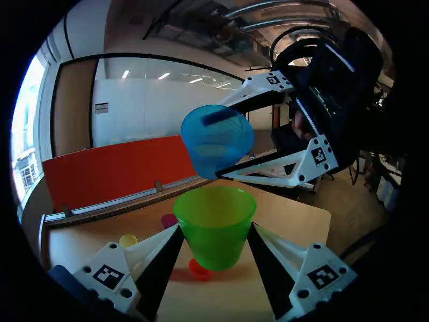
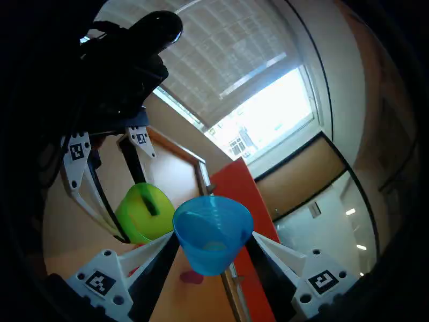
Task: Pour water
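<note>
Lower centre, the left hand-held gripper (image 1: pixel 214 241) clamps a green plastic cup (image 1: pixel 215 220); the right hand-held gripper (image 2: pixel 213 252) pinches a tilted translucent blue plastic cup (image 2: pixel 213 233) just above. Both look light, slick, squeezable: hold mid-wall.

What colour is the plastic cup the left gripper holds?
Green: the translucent green plastic cup in the left gripper, clearest in the left gripper view.

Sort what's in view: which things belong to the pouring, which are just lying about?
In the job: green cup, gripped; blue cup, gripped and tilted above it.
Lying about: yellow piece, purple piece, red piece, all on the table.
</note>
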`<state>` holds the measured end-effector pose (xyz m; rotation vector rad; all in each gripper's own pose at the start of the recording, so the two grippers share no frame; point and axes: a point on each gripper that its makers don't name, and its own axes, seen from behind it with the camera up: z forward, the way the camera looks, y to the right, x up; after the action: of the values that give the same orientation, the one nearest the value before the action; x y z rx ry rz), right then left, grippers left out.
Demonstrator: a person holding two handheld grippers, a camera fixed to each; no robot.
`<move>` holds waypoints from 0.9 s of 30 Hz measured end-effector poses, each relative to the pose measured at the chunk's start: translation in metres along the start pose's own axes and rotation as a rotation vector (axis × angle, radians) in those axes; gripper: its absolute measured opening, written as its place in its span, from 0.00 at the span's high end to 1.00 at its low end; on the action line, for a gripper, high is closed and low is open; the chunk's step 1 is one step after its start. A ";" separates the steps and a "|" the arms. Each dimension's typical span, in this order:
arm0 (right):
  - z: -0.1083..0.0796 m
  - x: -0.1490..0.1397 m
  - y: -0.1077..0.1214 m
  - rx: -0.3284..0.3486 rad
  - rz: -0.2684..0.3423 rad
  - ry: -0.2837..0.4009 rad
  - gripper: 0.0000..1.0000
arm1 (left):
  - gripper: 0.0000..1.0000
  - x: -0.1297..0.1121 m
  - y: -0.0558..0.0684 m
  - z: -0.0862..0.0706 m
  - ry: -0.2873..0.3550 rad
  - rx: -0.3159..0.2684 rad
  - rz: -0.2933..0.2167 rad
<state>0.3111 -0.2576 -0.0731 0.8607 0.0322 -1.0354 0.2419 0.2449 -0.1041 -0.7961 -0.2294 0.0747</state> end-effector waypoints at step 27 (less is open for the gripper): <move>0.002 -0.003 0.001 0.012 -0.130 -0.014 0.12 | 0.19 0.001 0.003 0.006 0.001 -0.011 0.006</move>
<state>0.3095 -0.2566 -0.0694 0.8704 0.0707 -1.1643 0.2420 0.2512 -0.1021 -0.8081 -0.2269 0.0790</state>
